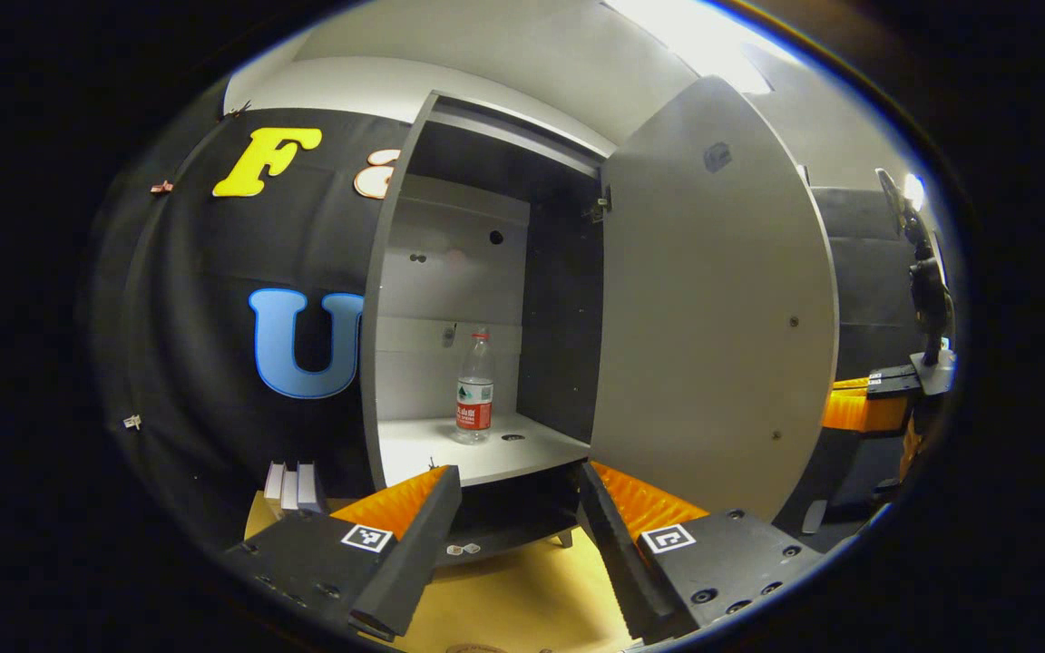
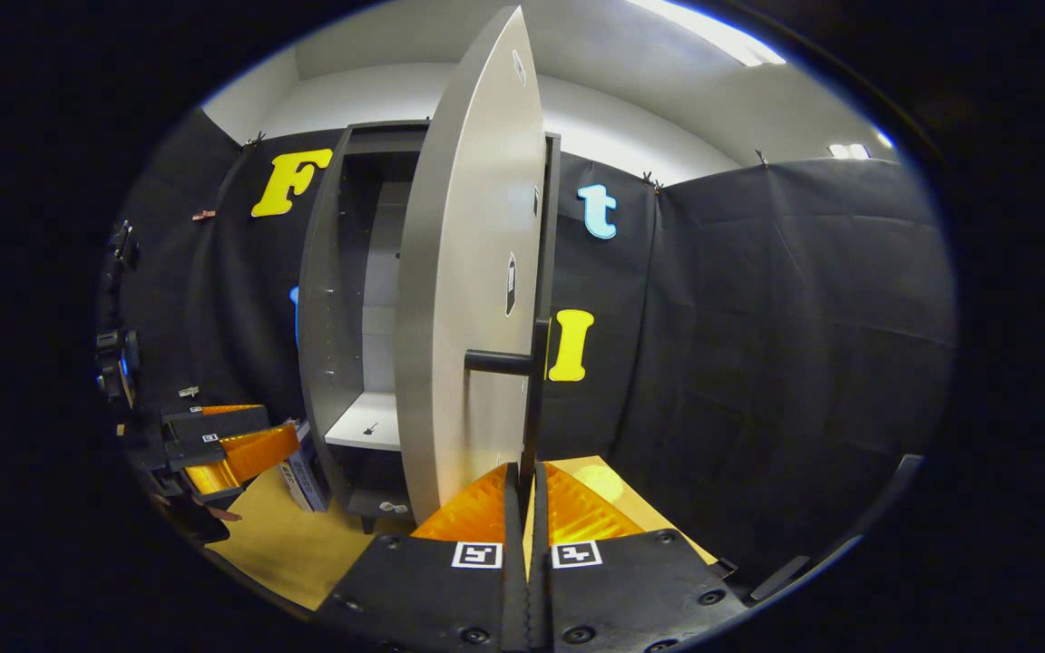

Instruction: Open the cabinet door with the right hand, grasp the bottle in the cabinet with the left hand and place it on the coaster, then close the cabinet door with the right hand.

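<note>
Two grippers are in use. The left gripper (image 1: 513, 508) is seen at the bottom centre of the left gripper view with its jaws spread wide and nothing between them, aimed at the open cabinet (image 1: 486, 299). The right gripper (image 2: 527, 508) sits at the bottom centre of the right gripper view, jaws closed to a narrow slit around the dark vertical handle (image 2: 532, 408) of the door (image 2: 468, 272); the handle appears to be pinched.

The step in hand is judged to be the reach for the bottle (image 1: 474, 388). The door should be held steady and wide, and the open jaws advanced level, centred on the labelled body, and closed only once it lies between the fingers.

The bottle stands upright on the pale shelf (image 1: 477, 453), mid-frame, near the right inner wall. The tan tabletop (image 1: 504, 599) is visible below the cabinet; the coaster cannot be identified with certainty. Black cloth walls and a bright ceiling light (image 1: 695, 32) enclose the booth.
</note>
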{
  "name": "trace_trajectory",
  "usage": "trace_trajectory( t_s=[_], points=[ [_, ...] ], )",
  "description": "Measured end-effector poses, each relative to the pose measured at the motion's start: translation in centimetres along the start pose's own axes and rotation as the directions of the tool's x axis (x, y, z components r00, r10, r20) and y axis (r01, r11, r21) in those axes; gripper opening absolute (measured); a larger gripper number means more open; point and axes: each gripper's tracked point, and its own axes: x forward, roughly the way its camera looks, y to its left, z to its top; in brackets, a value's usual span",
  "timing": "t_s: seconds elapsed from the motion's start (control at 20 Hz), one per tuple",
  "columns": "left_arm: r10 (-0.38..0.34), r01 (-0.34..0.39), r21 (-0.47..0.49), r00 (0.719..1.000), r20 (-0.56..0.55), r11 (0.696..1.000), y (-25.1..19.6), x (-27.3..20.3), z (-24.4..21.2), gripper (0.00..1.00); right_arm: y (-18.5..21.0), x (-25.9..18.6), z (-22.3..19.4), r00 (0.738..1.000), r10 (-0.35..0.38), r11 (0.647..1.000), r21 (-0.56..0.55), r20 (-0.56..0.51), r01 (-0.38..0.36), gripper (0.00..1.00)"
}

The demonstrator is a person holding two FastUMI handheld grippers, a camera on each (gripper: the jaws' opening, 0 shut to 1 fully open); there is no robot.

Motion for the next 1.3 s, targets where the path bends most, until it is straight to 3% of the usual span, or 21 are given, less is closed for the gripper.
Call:
trace_trajectory(
  t_s=[0.15, 0.3, 0.35, 0.5, 0.55, 0.7, 1.05, 1.3],
  points=[
    [-0.017, 0.017, 0.003, 1.000, 0.012, 1.000, -1.3, 2.3, 0.4, 0.84, -1.8, -0.4, 0.9, 0.999, 0.032, 0.998, 0.046, 0.023, -0.033, 0.05],
    [0.037, -0.038, 0.044, 0.999, 0.034, 0.998, -0.8, 5.5, 1.5, 0.80, -4.2, 0.4, 1.8, 0.997, 0.044, 0.999, 0.006, 0.059, -0.044, 0.05],
    [0.053, -0.055, 0.062, 0.998, 0.045, 0.997, -0.6, 6.6, 1.7, 0.84, -5.1, 0.4, 1.7, 0.997, 0.048, 0.999, 0.004, 0.060, -0.049, 0.05],
    [0.081, -0.087, 0.097, 0.994, 0.069, 0.991, -0.2, 10.4, 2.4, 0.84, -6.3, 0.5, 1.1, 0.994, 0.099, 0.994, 0.031, 0.038, -0.100, 0.05],
    [0.090, -0.097, 0.100, 0.993, 0.072, 0.990, 0.0, 11.7, 2.4, 0.80, -6.8, 0.6, 0.5, 0.994, 0.105, 0.994, 0.010, 0.020, -0.105, 0.05],
    [0.125, -0.130, 0.095, 0.990, 0.058, 0.987, 1.1, 15.5, 1.8, 0.84, -8.7, 0.2, -0.2, 0.994, 0.106, 0.994, 0.014, -0.007, -0.106, 0.05],
    [0.233, -0.243, 0.130, 0.969, 0.084, 0.961, 5.6, 23.3, 1.2, 0.84, -15.3, -2.8, -0.2, 0.999, -0.030, 0.992, 0.121, 0.013, 0.028, 0.05],
    [0.282, -0.293, 0.154, 0.955, 0.088, 0.944, 8.1, 28.0, 0.8, 0.83, -21.3, -2.1, 0.8, 0.974, -0.215, 0.963, 0.180, 0.063, 0.201, 0.06]
  ],
)
